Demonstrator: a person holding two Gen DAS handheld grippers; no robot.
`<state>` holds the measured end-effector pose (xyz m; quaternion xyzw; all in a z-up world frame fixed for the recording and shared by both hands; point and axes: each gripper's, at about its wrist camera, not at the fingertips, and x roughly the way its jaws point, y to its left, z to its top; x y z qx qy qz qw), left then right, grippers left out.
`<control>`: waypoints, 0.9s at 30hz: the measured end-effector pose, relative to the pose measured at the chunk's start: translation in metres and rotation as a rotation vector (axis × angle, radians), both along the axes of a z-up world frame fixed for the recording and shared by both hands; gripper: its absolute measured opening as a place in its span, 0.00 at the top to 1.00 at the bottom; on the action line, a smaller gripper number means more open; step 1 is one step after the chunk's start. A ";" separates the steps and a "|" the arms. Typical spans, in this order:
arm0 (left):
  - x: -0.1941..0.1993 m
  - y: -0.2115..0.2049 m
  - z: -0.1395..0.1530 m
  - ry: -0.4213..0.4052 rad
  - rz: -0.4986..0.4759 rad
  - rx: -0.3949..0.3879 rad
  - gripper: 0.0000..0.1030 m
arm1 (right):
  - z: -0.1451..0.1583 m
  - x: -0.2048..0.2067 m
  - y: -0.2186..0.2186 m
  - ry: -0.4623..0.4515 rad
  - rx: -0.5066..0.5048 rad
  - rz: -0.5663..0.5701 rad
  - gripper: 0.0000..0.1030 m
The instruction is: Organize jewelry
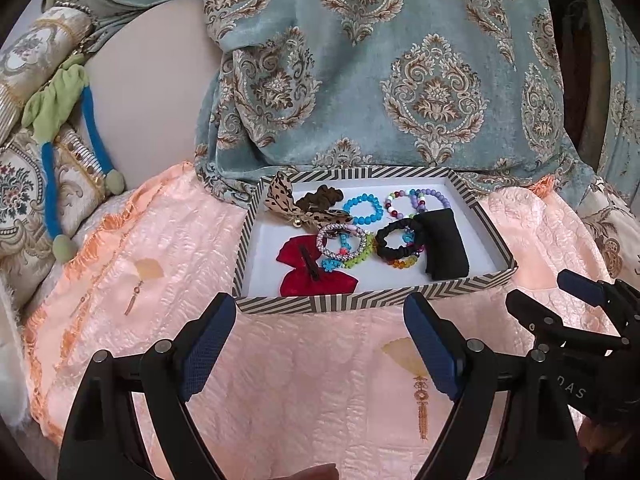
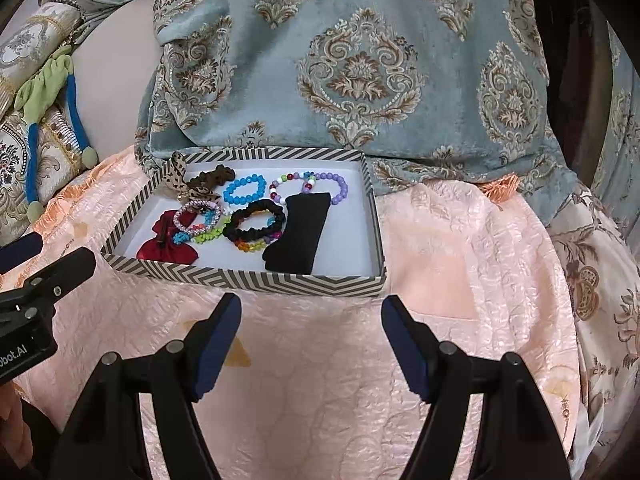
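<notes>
A striped shallow box (image 1: 360, 302) (image 2: 256, 278) sits on a pink quilt. It holds a blue bead bracelet (image 1: 363, 208) (image 2: 245, 189), a purple and multicolour bead bracelet (image 1: 420, 200) (image 2: 312, 186), a black scrunchie (image 1: 396, 240) (image 2: 256, 222), a black pouch (image 1: 446, 244) (image 2: 298, 238), a red bow clip (image 1: 312, 274) (image 2: 166, 246), a rhinestone bracelet (image 1: 341, 240) (image 2: 198, 214), a leopard bow (image 1: 288, 204) and a brown scrunchie (image 1: 320, 196). My left gripper (image 1: 320, 344) is open and empty just in front of the box. My right gripper (image 2: 312, 344) is open and empty, also in front of it.
The pink quilt (image 1: 300, 380) covers the surface in front. A blue patterned curtain (image 1: 360, 60) hangs right behind the box. Ornate cushions (image 1: 24, 184) and a green and blue fabric tie (image 1: 60, 120) lie at the left. The right gripper's body (image 1: 580, 320) shows at the right edge.
</notes>
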<state>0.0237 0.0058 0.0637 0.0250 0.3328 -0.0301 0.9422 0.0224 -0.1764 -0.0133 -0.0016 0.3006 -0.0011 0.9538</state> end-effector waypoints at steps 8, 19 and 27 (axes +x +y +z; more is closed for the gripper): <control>-0.001 0.000 0.000 -0.002 -0.001 0.000 0.30 | 0.000 -0.001 -0.001 -0.007 -0.002 -0.002 0.27; -0.001 -0.001 0.000 -0.001 -0.004 0.002 0.30 | 0.002 -0.002 -0.001 -0.006 -0.003 0.001 0.27; -0.001 -0.001 0.000 -0.001 -0.004 0.002 0.30 | 0.003 -0.003 0.000 -0.007 -0.005 0.000 0.27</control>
